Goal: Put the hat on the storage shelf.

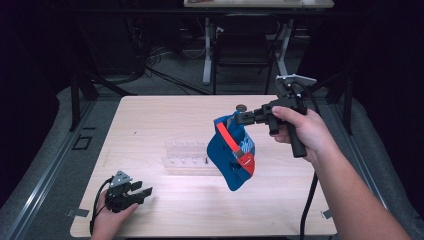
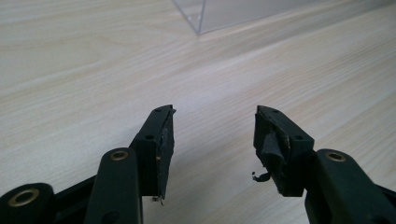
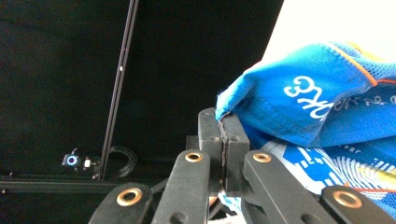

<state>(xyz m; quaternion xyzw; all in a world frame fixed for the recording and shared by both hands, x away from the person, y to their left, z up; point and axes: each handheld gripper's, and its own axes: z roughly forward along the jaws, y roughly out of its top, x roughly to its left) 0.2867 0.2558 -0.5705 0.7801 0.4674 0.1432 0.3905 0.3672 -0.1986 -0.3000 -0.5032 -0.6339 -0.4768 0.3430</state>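
**While aloft, blue garment gripped but not yet placed**

Though lifted clear of the wooden table (image 1: 150, 120), hangs the blue garment (image 1: 232, 155) from the right gripper (image 1: 239, 118), jaws clamped tight on its edge, above the clear plastic rack (image 1: 186, 159). Pick-up done, judging so; placing or folding left. Rests low on the table the left gripper (image 1: 145, 192), jaws apart, holding nothing.

I work in a lab. Black curtains (image 1: 30, 45) surround my wooden table (image 1: 165, 115); cables (image 1: 165, 75) cross the floor.
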